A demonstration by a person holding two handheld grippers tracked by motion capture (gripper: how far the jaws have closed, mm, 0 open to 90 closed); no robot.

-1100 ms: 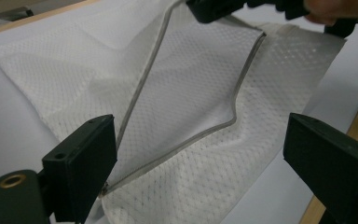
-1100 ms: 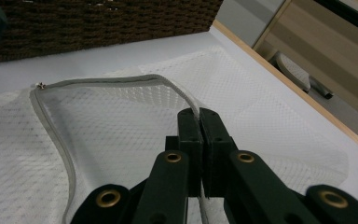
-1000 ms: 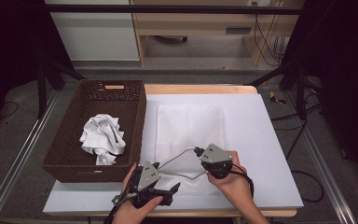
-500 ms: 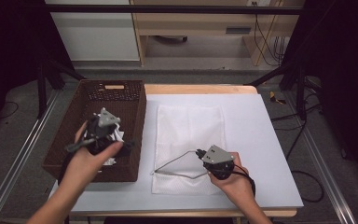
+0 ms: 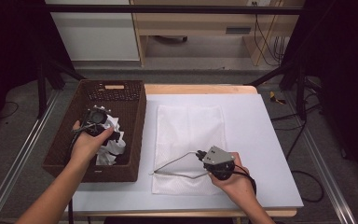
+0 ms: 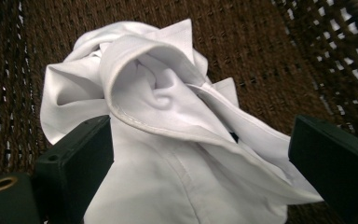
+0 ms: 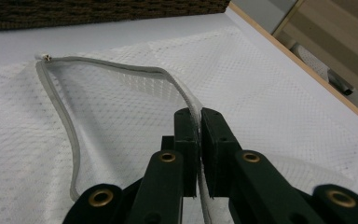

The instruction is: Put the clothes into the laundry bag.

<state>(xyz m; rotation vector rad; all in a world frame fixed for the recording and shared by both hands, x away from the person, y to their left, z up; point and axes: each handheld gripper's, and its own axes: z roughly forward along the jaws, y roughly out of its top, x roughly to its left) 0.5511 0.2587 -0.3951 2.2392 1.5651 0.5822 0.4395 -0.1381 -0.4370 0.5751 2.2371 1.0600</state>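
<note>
High view layout, from largest to smallest: a pale table top (image 5: 261, 140) carries a brown woven basket (image 5: 140, 135) at the left and a flat white mesh laundry bag (image 5: 191, 126) in the middle.

The mesh bag lies with its opening at the near end. Its grey zipper edge (image 5: 177, 161) is lifted off the lower layer, forming a raised loop. In the right gripper view, this edge (image 7: 121, 70) arches up from the bag and runs down into the jaws. Judged purpose: holding the mouth open so a garment can be fed in.

The crumpled white shirt (image 5: 114, 144) rests on the basket floor, toward the near end. In the left gripper view, its collar and folds (image 6: 168, 116) sit directly ahead, with woven basket floor behind.

Right gripper (image 5: 200, 155): positioned at the near right of the bag, jaws pressed together and clamped on the zipper edge. The grip sits on one side of the opening, which leaves the rest of the mouth free.

Left gripper (image 5: 116, 136): lowered into the basket over the shirt. Jaws stand wide apart, one on each side of the cloth, with no pinch visible. Judged purpose: straddling the bundle ready to close on it.
</note>
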